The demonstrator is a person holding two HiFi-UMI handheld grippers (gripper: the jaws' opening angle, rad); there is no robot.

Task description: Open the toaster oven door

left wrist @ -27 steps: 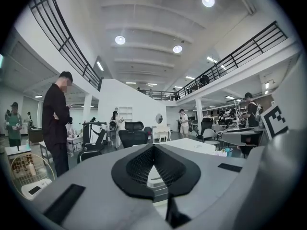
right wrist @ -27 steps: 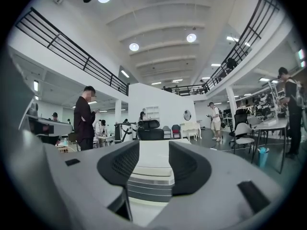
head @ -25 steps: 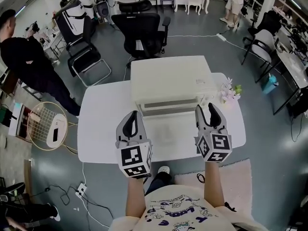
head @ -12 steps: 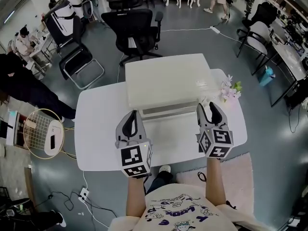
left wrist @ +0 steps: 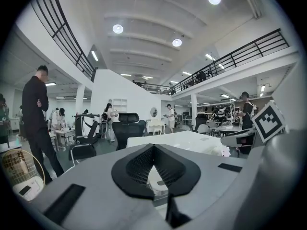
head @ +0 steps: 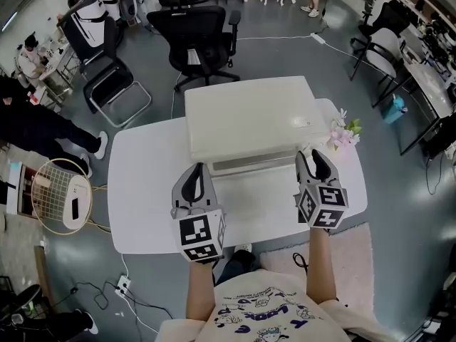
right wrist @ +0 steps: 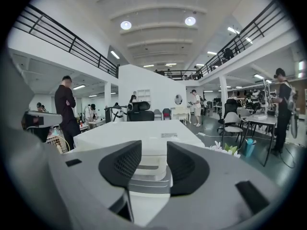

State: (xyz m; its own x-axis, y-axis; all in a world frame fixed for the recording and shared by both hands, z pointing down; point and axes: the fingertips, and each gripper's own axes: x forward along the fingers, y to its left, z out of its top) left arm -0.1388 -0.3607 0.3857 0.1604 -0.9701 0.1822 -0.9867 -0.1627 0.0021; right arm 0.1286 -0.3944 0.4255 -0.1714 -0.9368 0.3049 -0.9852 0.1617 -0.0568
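Close to the person's body, two bare arms reach out over the white bench [head: 142, 191], and each hand holds a pair of tongs. The left tongs [head: 194, 168] are clenched. Their tips touch, and nothing is caught between them. They hang just beside the left front corner of the toaster oven [head: 246, 116].

The right tongs [head: 313, 155] are released. Their jaws have just been closing a little, but a gap shows between them and nothing is in it. They hang by the oven's right front corner.

The white toaster oven stands in the middle of the bench, toward the far edge. Its door [head: 249, 167] faces the person and is shut. A long grey handle [right wrist: 146, 182] runs across the door, and it shows through the gap in the right tongs.

A small bunch of pink flowers [head: 342, 135] sits just to the right of the oven. Past the bench, a black office chair [head: 206, 34] stands on the grey floor. Far off to the left is a person in black clothes [head: 28, 123].
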